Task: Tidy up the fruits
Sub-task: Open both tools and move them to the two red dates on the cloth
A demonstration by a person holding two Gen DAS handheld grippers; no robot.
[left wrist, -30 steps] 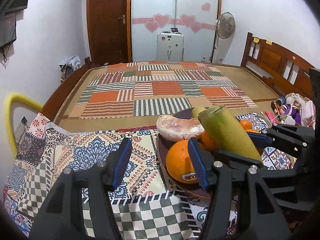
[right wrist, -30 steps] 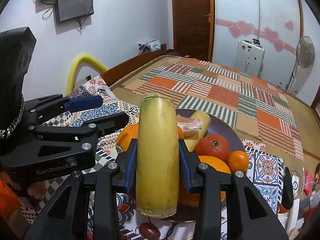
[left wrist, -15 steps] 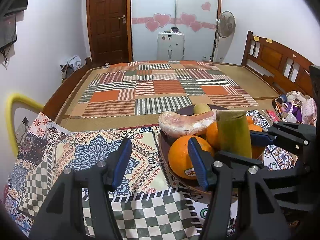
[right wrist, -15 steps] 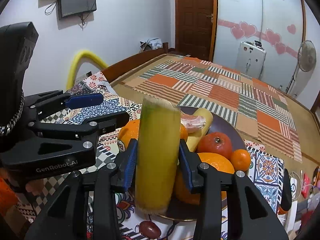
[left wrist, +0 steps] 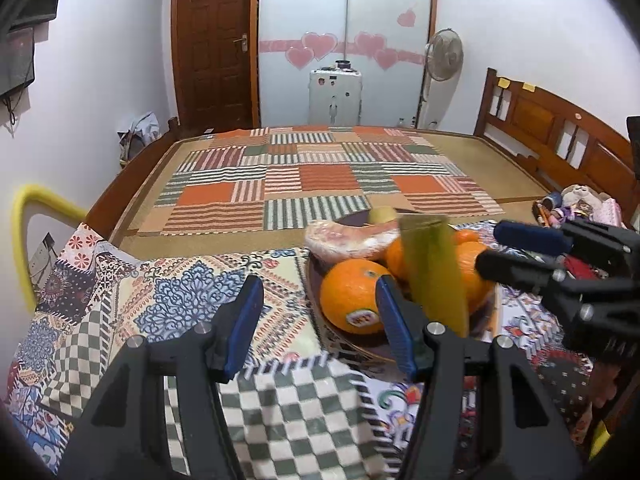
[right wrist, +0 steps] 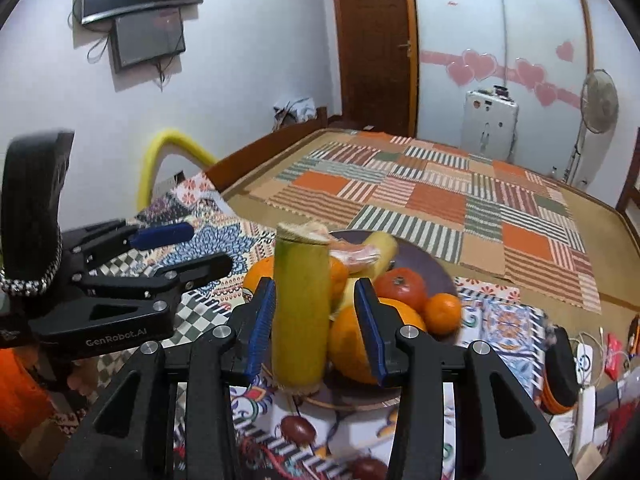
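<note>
A dark round plate holds oranges, a red tomato-like fruit, a small orange, a banana and a pink wrapped piece. A yellow-green sugarcane stalk stands upright at the plate's near edge. My right gripper is open around the stalk, its left pad beside it, with a gap on the right. My left gripper is open and empty over the patterned cloth, left of the plate. A stickered orange and the stalk show there too.
A patterned tablecloth covers the table against a bed with a striped patchwork mat. Two dark dates lie on the cloth in front of the plate. Clutter and cables sit to the right.
My right gripper has opened and let go of the sugarcane stalk, which now stands at the plate's edge. Both grippers have drawn back a little.
</note>
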